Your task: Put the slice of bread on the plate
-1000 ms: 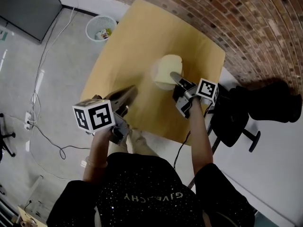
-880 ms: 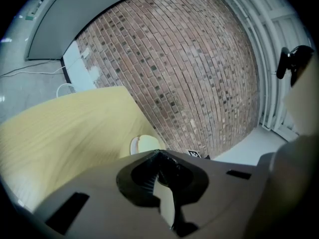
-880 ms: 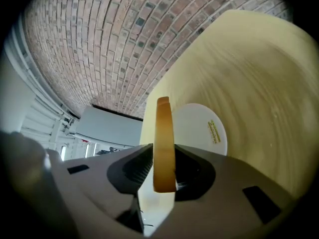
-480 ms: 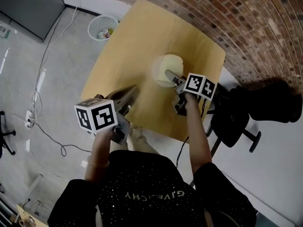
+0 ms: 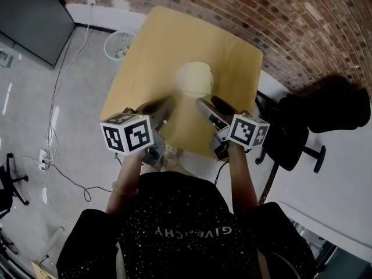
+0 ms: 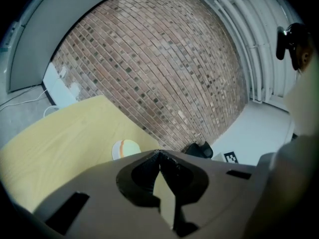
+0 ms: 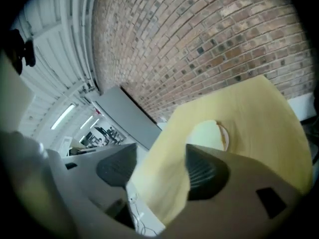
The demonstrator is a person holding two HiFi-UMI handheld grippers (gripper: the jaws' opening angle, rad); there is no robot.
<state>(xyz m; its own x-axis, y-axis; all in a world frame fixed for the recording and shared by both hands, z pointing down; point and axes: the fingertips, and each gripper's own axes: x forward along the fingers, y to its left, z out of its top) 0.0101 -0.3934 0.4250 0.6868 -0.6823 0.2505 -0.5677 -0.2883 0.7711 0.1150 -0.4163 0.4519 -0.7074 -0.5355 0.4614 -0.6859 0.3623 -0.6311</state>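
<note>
Jaws first: those of the right gripper [image 7: 159, 171] stand wide apart and are closing slightly, with nothing between them. Those of the left gripper [image 6: 159, 156] meet at their tips and are also empty. Both grippers hang over the near edge of the wooden worktop [image 5: 145, 63], well apart from the food. That probably means the placing is done and neither is needed there. Toward the far side sits the white plate [image 6: 115, 151]. The slice of bread [image 6: 130, 147] lies flat on it and covers most of it.
</note>
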